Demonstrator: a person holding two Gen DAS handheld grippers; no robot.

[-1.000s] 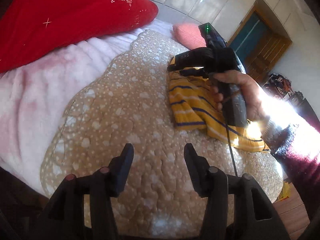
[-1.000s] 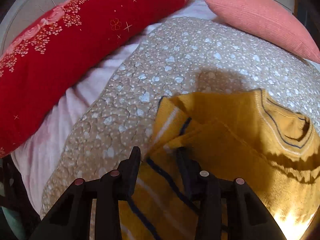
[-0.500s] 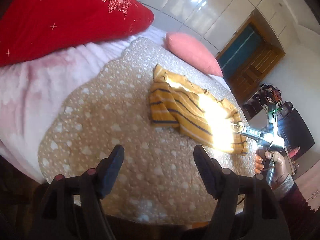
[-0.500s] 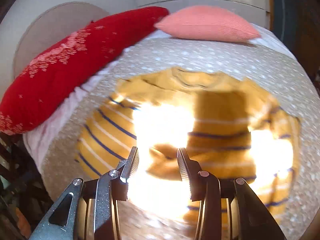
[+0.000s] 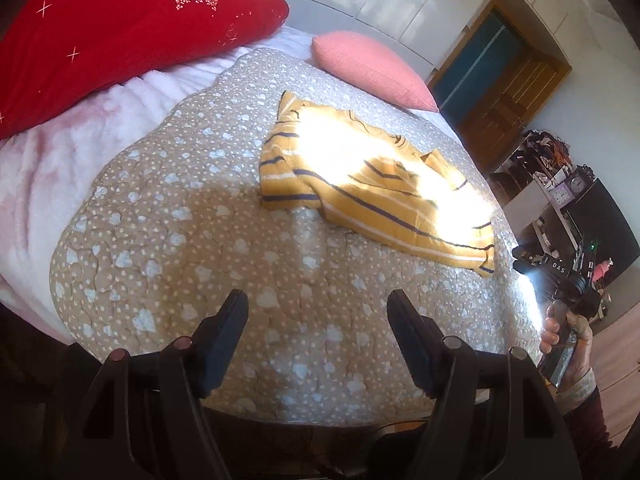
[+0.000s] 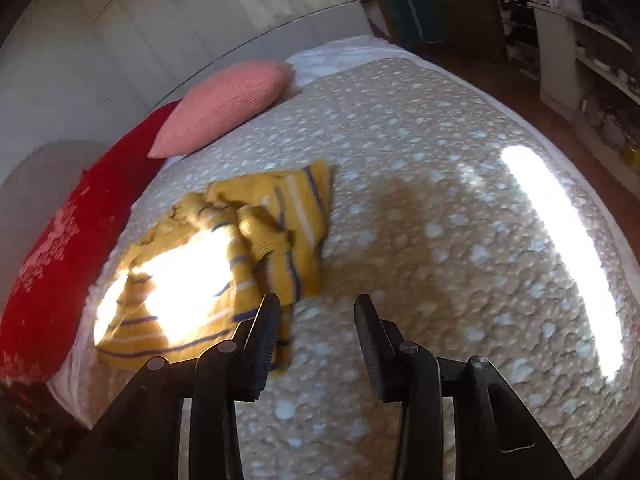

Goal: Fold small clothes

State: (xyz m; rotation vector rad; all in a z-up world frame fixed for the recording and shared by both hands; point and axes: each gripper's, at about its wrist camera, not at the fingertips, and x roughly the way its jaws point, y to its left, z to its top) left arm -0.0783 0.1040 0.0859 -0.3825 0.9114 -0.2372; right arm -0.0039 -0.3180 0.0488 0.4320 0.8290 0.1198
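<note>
A small yellow sweater (image 5: 372, 184) with navy and white stripes lies crumpled on the beige spotted quilt (image 5: 200, 240), with a bright patch of sun across it. My left gripper (image 5: 318, 308) stands open over bare quilt, well short of the sweater. In the right wrist view the sweater (image 6: 224, 256) lies to the left, and my right gripper (image 6: 316, 312) hangs over bare quilt at its near edge, jaws opening with nothing between them. The right gripper's body (image 5: 560, 276) also shows at the right edge of the left wrist view, held in a hand (image 5: 568, 336).
A large red embroidered pillow (image 5: 120, 28) and a pink cushion (image 5: 372, 68) lie at the head of the bed. White bedding (image 5: 60, 160) shows beside the quilt. A wooden door (image 5: 504, 92) and cluttered shelves (image 5: 552, 168) stand off to the right.
The right gripper let go of the sweater and swung away to the bed's right edge, its jaws wider. The left gripper pulled back a little and opened further.
</note>
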